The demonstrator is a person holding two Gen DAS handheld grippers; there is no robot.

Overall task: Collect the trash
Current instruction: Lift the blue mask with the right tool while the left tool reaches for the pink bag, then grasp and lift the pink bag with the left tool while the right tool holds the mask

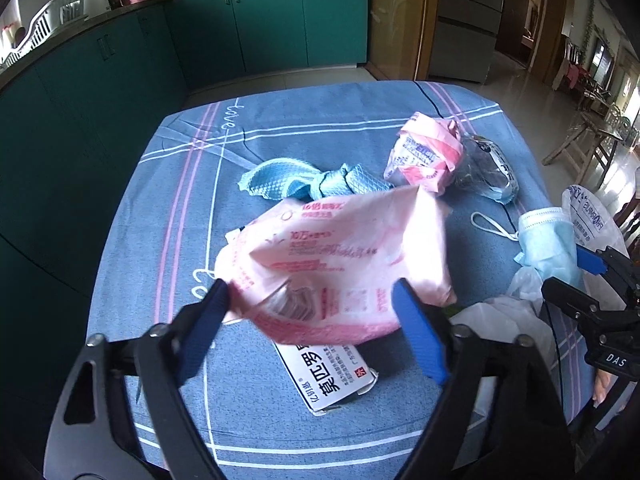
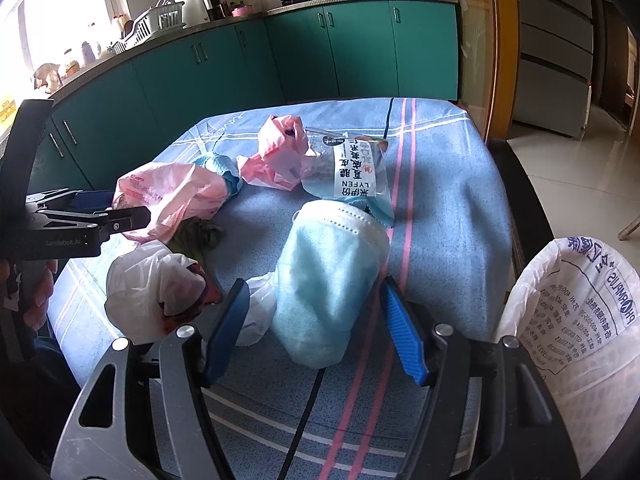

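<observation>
Left gripper [image 1: 312, 312]: jaws spread wide, flanking a crinkled, glossy pink plastic wrapper [image 1: 340, 264], contact unclear. Right gripper [image 2: 316, 324]: jaws parted around a soft, pleated blue face mask [image 2: 324, 280], not pinching. Beyond right jaw, white printed trash bag [image 2: 576, 320].

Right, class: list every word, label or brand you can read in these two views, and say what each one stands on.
"love": stitched on the blue tablecloth.
"DAS": right gripper body.
"莫匹罗": white medicine box.
"LYFEN": clear snack wrapper.
"GenRobot.AI": left gripper body, faint.
"PHARMPLUS", roughly: white trash bag, upside down.
Pink package print: too blurred.
</observation>
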